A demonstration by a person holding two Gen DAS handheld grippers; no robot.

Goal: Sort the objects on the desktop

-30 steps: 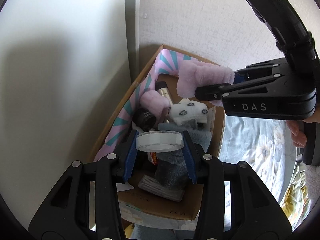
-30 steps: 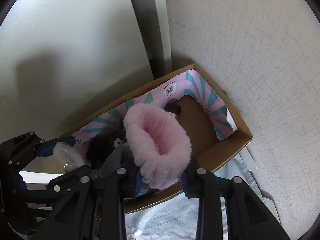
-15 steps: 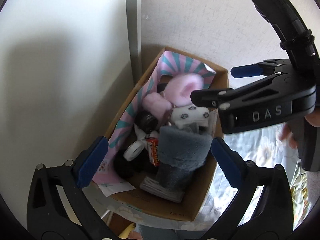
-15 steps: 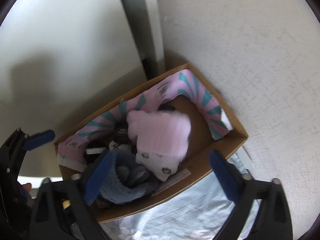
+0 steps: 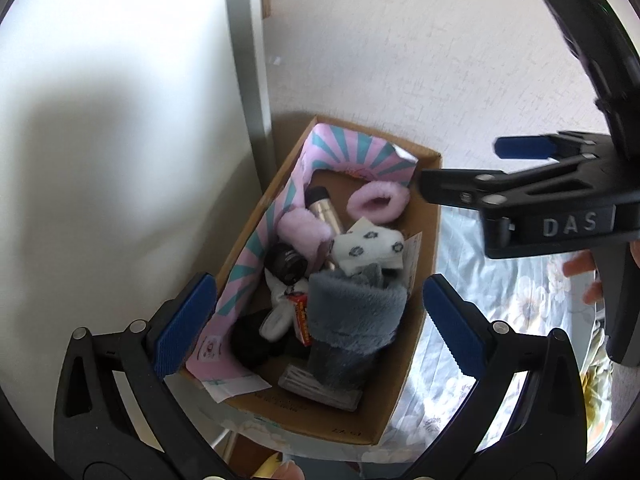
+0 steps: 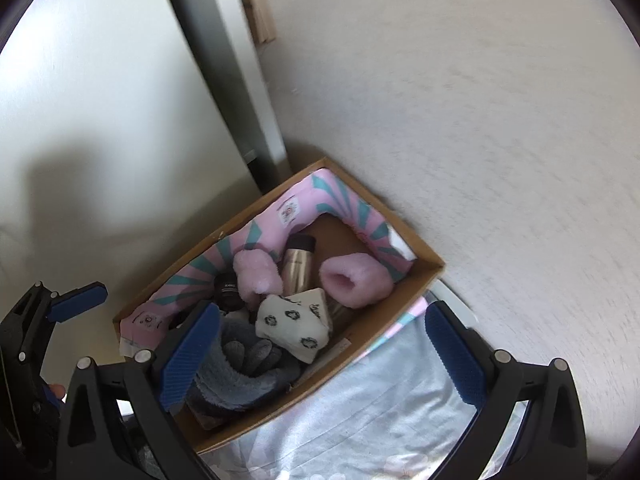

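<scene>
Both grippers hang above the box with fingers spread wide, holding nothing: the left gripper [image 5: 320, 320] low in its own frame, the right gripper [image 6: 322, 354] low in its own. Between them, at centre frame, the cardboard box [image 5: 430, 248] sits in a corner against the wall [image 6: 480, 120]. Inside lie a pink sock [image 6: 356, 280] near the far end, a second pink sock [image 6: 256, 276], a white patterned sock [image 6: 294, 322], a grey sock [image 5: 356, 316], a metallic bottle [image 6: 298, 266] and a dark jar [image 5: 286, 262]. A floral cloth [image 6: 380, 420] spreads under the box.
</scene>
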